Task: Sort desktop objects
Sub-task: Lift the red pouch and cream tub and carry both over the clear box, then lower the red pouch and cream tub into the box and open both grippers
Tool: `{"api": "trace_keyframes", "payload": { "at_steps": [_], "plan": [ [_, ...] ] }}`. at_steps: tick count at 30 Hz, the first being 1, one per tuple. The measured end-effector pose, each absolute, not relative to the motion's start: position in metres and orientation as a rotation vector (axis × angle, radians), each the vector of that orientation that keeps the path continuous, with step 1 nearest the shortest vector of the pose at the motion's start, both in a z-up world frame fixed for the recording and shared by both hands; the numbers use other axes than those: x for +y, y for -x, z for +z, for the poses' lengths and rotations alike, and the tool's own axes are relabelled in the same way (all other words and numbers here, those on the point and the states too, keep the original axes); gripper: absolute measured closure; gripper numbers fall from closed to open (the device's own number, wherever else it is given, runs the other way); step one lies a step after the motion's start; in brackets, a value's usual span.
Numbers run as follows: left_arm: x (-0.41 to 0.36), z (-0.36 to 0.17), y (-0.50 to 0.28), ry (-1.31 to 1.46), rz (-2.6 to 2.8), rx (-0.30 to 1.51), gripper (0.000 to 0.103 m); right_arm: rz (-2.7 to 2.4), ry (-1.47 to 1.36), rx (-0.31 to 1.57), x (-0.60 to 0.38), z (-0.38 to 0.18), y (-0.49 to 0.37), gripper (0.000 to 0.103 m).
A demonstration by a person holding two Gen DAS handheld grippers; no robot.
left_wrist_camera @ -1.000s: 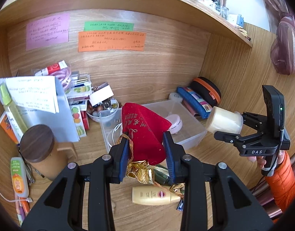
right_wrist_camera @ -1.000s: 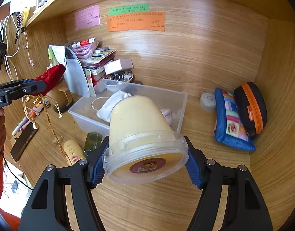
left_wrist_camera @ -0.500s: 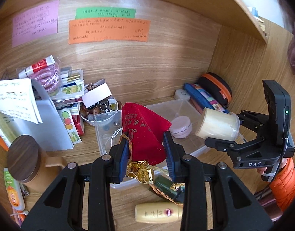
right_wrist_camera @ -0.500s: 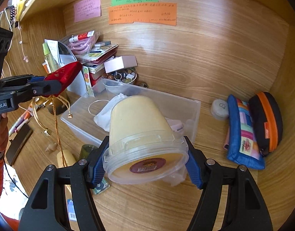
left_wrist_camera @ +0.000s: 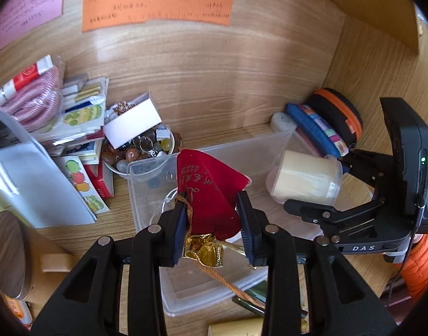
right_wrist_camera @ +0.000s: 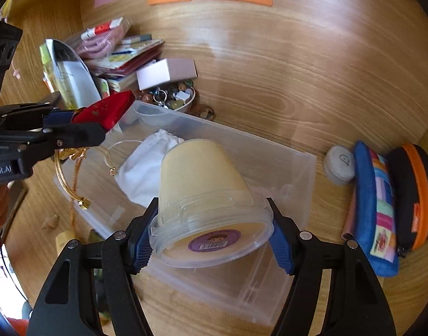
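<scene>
Both hands hover over the clear plastic bin (right_wrist_camera: 286,168) at mid-frame, and it looks as if each load is meant to go in. The left tool (left_wrist_camera: 214,224) pinches a red pouch (left_wrist_camera: 211,193) by its gathered neck, so its gold cords (right_wrist_camera: 65,173) dangle freely. The right tool (right_wrist_camera: 211,240) is clamped on the rim of a cream tub (right_wrist_camera: 202,184), tipped on its side with the lid toward the camera. Only the right view reveals the white cloth bag (right_wrist_camera: 141,168) already in the bin and the purple lid label (right_wrist_camera: 214,240); the left view alone shows the bowl of trinkets (left_wrist_camera: 141,151) clearly, upper left of the bin.
</scene>
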State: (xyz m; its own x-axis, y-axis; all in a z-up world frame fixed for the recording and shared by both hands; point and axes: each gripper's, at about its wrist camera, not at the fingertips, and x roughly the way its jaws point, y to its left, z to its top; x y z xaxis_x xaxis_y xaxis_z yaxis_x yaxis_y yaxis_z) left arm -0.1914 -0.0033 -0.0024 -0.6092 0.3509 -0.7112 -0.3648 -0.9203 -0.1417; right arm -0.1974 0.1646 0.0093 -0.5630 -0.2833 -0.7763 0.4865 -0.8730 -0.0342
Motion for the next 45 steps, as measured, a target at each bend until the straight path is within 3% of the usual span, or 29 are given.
{"api": "trace_keyframes", "payload": {
  "at_steps": [26, 38, 45],
  "plan": [
    [0.004, -0.046, 0.22, 1.294, 2.466, 0.072, 0.069, -2.314, -1.239, 0.525, 0.124, -0.02, 0.225, 0.036],
    [0.013, -0.044, 0.216, 1.289, 2.482, 0.154, 0.053, -2.307, -1.237, 0.531, 0.119, -0.02, 0.226, 0.036],
    [0.004, -0.037, 0.213, 1.285, 2.494, 0.107, 0.047, -2.345, -1.154, 0.571, 0.123, 0.001, 0.206, 0.036]
  ]
}}
